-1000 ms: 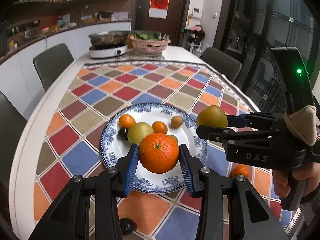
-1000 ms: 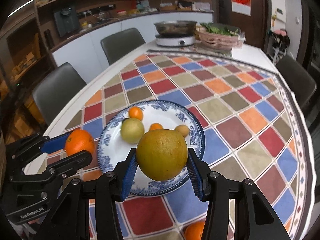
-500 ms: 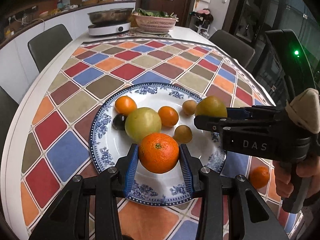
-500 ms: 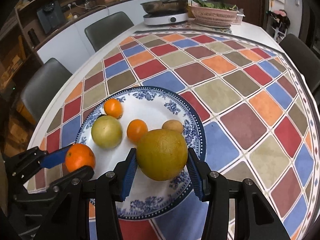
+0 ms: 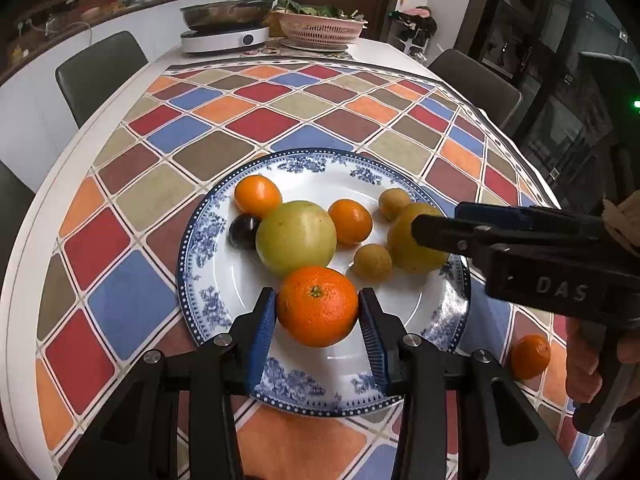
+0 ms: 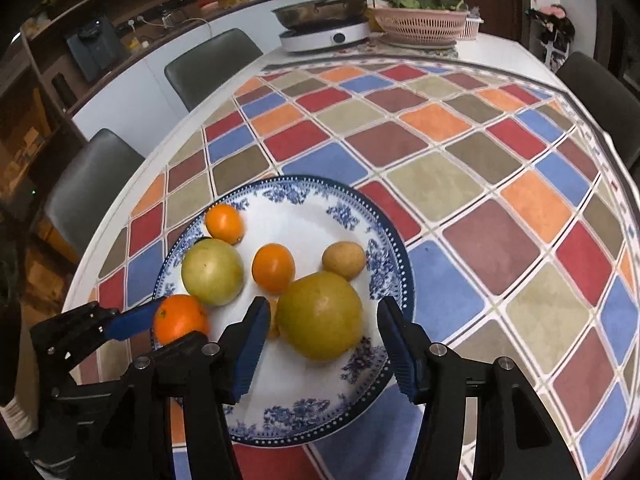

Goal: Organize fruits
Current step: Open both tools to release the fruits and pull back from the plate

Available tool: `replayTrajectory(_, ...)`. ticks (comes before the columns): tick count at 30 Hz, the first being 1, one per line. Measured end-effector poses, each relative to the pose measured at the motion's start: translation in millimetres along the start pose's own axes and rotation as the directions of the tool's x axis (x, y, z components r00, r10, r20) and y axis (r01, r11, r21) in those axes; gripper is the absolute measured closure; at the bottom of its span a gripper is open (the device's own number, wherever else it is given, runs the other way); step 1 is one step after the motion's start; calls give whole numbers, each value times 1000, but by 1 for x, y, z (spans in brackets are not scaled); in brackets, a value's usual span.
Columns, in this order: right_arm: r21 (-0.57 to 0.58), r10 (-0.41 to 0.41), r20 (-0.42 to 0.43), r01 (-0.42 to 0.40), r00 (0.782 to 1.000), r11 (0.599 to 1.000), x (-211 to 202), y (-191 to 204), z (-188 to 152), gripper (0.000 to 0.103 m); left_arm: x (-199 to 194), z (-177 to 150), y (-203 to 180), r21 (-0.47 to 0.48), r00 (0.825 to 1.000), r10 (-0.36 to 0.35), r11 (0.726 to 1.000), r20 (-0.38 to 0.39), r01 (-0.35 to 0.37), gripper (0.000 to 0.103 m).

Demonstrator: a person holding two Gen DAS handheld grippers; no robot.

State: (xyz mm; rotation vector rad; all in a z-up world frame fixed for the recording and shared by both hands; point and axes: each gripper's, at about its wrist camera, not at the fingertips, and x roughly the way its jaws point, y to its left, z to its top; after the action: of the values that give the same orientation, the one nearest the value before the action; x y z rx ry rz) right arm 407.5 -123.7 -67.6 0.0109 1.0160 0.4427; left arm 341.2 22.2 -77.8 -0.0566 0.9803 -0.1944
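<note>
- Where the left wrist camera looks down its fingers, the left claw (image 5: 318, 316) is closed on an orange (image 5: 317, 306), both blue pads touching its sides, low over the near part of the blue-and-white plate (image 5: 200, 240).
- That view alone shows a dark plum (image 5: 243, 231) tucked behind the pale green fruit (image 5: 295, 237), a second small brown fruit (image 5: 372, 262) beside the yellow-green citrus (image 5: 416, 240), and a loose mandarin (image 5: 530, 356) on the counter (image 5: 132, 200) to the right, off the plate.
- From this side the right claw (image 5: 444, 222) reaches in across the citrus, hiding part of it; how its jaws stand I cannot tell here.
- Through the right wrist camera, the right claw (image 6: 320, 320) stands open, with a gap between each pad and the citrus (image 6: 320, 316), which rests on the plate (image 6: 384, 248) near its rim.
- Only one small brown fruit (image 6: 344, 260) is plain here; the plum is almost hidden behind the green fruit (image 6: 212, 272).
- At lower left, the left claw (image 6: 176, 326) shows side-on with the orange (image 6: 181, 318) between its fingers.
- Two small mandarins (image 6: 225, 223) (image 6: 273, 267) also lie on the plate.
- Farther off stand a hotplate with a pan (image 6: 325, 36), a pink basket of greens (image 6: 420, 24), and grey chairs (image 6: 212, 66).
</note>
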Motion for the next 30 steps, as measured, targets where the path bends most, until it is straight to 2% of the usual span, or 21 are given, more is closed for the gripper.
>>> replayTrajectory(4,-7,-2,28,2,1000,1000,-14,3,-2,47,-13,-1,-3,7,999,6,1000,38,-6,47)
replayTrajectory(18,-30,-36,131,40,991,999,-74,17,-18,47,-76,-6,-18,48,988,55,997,144,-63,47)
replayTrajectory(28,-11,-83,193,87,978,996,-117,27,-43,46,-125,-18,-22,27,973,85,995,213,-93,30)
replayTrajectory(30,-7,-94,202,97,975,995,-123,29,-45,41,-134,-20,-23,31,971,100,993,218,-110,27)
